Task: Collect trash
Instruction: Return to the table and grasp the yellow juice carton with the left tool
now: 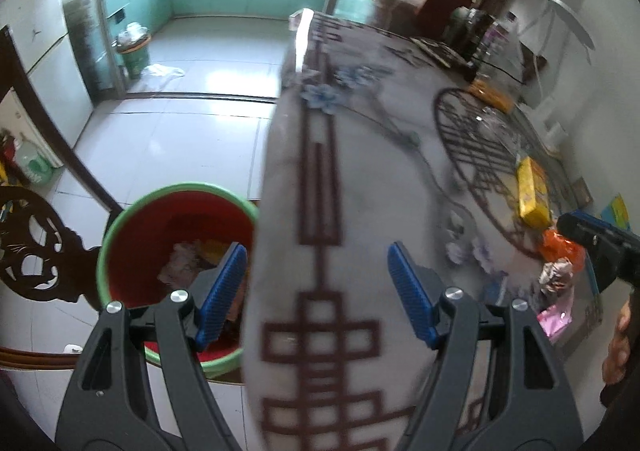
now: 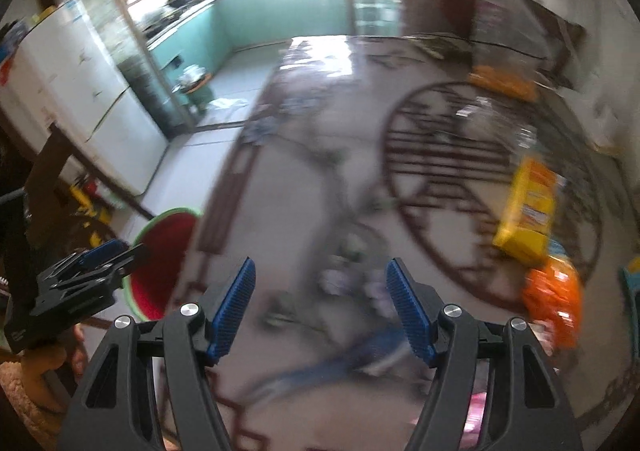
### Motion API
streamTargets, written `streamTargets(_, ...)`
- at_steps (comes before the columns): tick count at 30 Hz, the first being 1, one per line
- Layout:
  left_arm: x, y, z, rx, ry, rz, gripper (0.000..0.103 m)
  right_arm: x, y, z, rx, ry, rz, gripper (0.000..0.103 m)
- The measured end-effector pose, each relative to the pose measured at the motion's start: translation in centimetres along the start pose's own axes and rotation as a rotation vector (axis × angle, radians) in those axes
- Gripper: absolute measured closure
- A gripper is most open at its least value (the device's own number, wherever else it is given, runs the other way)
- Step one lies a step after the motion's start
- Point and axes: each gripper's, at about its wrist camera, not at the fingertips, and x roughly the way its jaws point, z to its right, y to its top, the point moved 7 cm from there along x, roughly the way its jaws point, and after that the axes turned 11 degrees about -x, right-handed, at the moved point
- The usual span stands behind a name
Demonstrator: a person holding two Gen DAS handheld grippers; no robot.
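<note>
My left gripper [image 1: 318, 291] is open and empty, straddling the table's left edge beside a red bin with a green rim [image 1: 120, 227] that holds trash on the floor. My right gripper [image 2: 320, 305] is open and empty over the patterned tablecloth [image 2: 304, 179]; this view is blurred. Trash lies on the table's right side: a yellow box [image 1: 530, 193], an orange wrapper [image 1: 558, 245], a crumpled grey wrapper [image 1: 556, 273], a pink wrapper [image 1: 554, 321] and small crumpled paper bits [image 1: 458, 247]. The box [image 2: 528, 207], the orange wrapper [image 2: 554, 297] and the bin [image 2: 160, 263] show in the right wrist view too.
A dark carved wooden chair [image 1: 36, 247] stands left of the bin. A second green bin [image 1: 134, 55] stands on the kitchen floor beyond. A white fridge [image 2: 88, 99] is at the left. Bottles and clutter [image 1: 476, 35] sit at the table's far right.
</note>
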Motion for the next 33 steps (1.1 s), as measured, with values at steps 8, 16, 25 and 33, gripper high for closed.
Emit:
streamTargets(8, 0.4, -2.2, 6.3, 0.001, 0.015, 0.006, 0.033, -2.3, -1.2, 12.0, 0.063, -0.081, 0.023, 0.037)
streamTargets(16, 4.5, -3.9, 21.1, 0.095, -0.05, -0.015, 0.033, -3.0, -2.8, 23.8, 0.096, -0.086, 0.017, 0.035)
streamTargets(25, 12.5, -4.9, 37.1, 0.264, -0.098, -0.124, 0.033, -4.5, -4.2, 33.4, 0.142, -0.099, 0.035, 0.035)
streamTargets(33, 19.3, -3.9, 41.1, 0.304, -0.017, -0.216, 0.033, -2.2, -3.5, 38.0, 0.185, -0.068, 0.018, 0.035)
